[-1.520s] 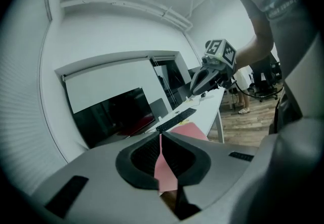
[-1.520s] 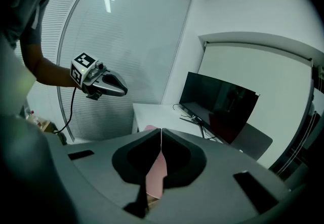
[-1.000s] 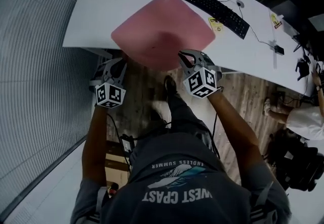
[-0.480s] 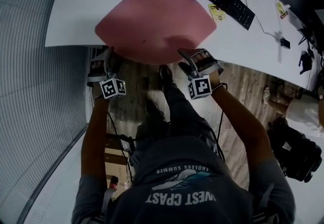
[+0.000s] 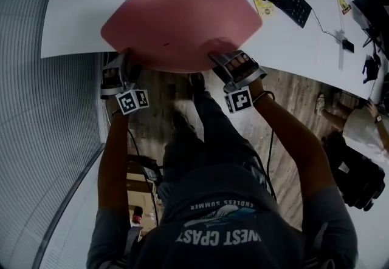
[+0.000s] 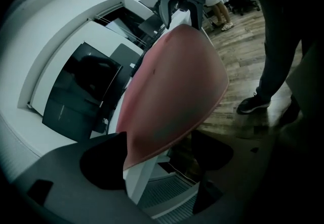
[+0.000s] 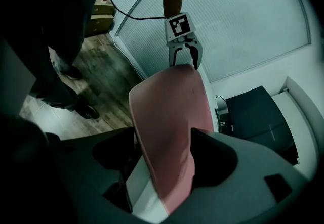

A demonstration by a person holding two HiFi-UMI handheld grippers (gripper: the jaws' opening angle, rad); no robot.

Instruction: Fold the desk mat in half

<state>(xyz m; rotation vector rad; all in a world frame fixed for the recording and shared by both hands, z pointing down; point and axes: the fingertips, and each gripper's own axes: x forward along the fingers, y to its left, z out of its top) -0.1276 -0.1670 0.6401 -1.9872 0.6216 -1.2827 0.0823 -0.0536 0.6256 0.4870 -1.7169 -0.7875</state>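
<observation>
Left gripper (image 5: 127,62) and right gripper (image 5: 220,60) jaws stand apart astride desk mat (image 5: 176,13) corners; contact seemingly loose.

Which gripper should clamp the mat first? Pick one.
Right, probably. The right gripper has the mat deep between its open jaws; the left gripper straddles only a corner beside one jaw.

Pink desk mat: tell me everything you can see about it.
The pink desk mat is a thin, flexible sheet with rounded corners, lying mostly flat on the white desk, its near edge overhanging the front. Each near corner sits between the parted jaws of the left gripper or the right gripper.
</observation>
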